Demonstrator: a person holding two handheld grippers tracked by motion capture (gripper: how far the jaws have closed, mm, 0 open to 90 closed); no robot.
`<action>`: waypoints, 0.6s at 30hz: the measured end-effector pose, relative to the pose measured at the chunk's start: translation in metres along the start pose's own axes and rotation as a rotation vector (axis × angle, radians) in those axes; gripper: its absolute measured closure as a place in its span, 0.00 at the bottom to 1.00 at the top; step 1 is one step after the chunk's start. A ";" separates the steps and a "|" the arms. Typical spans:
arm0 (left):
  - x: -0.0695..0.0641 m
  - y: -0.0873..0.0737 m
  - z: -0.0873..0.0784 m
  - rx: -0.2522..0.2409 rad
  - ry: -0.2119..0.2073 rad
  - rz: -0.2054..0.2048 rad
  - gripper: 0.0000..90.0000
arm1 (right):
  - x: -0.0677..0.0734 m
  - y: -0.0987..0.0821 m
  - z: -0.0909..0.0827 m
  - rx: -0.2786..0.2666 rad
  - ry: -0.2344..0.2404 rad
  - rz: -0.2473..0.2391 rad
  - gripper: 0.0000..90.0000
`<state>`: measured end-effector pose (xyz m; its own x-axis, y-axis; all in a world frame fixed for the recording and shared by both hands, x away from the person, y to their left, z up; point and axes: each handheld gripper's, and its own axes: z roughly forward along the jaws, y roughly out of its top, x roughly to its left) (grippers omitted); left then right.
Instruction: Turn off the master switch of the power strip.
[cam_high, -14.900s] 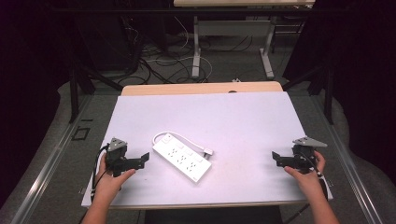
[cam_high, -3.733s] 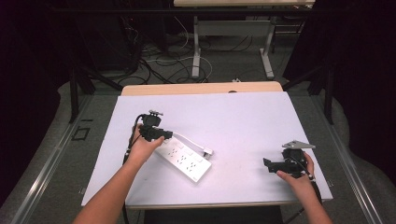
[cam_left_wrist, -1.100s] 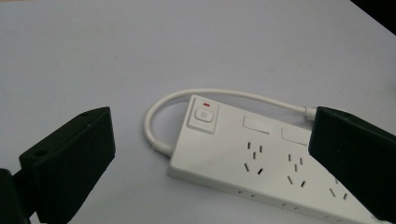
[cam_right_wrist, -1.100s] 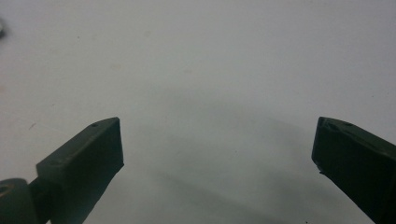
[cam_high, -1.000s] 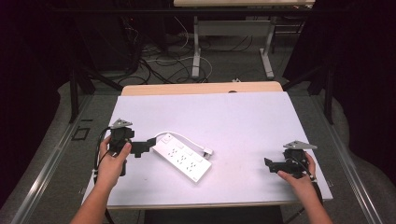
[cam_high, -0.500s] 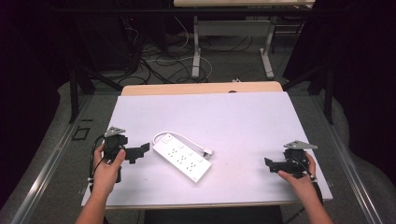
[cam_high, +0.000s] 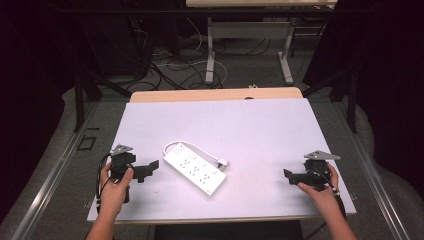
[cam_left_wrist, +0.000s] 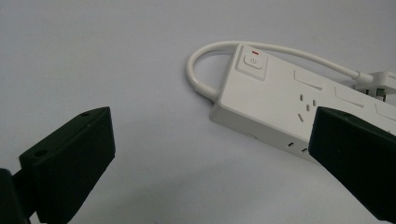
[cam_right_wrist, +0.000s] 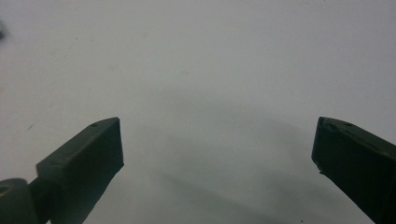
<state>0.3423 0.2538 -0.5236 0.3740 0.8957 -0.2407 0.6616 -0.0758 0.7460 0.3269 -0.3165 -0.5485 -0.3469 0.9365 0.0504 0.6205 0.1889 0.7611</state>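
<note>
A white power strip (cam_high: 196, 169) with a white cord (cam_left_wrist: 219, 50) and a small red mark above its switch (cam_left_wrist: 252, 62) lies on a pale lilac-white table (cam_high: 260, 130), its far edge bare tan wood. Beside the strip, both grippers' jaws are matte black.

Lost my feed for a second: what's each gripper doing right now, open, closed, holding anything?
Left gripper: open, holding nothing, pointed at the power strip.
Right gripper: open, holding nothing, over bare table.
</note>
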 end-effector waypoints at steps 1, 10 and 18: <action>0.001 -0.001 0.000 0.000 0.000 0.001 0.00 | 0.000 0.000 0.000 0.001 0.000 0.000 0.02; 0.004 -0.012 0.002 -0.008 0.000 0.001 0.00 | 0.000 0.000 0.000 -0.001 0.000 -0.001 0.02; 0.006 -0.019 0.003 -0.024 0.015 -0.002 0.01 | 0.000 0.000 0.000 -0.002 -0.001 -0.001 0.02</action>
<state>0.3345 0.2596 -0.5410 0.3633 0.9021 -0.2329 0.6463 -0.0640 0.7604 0.3266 -0.3162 -0.5480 -0.3467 0.9367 0.0487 0.6191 0.1895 0.7621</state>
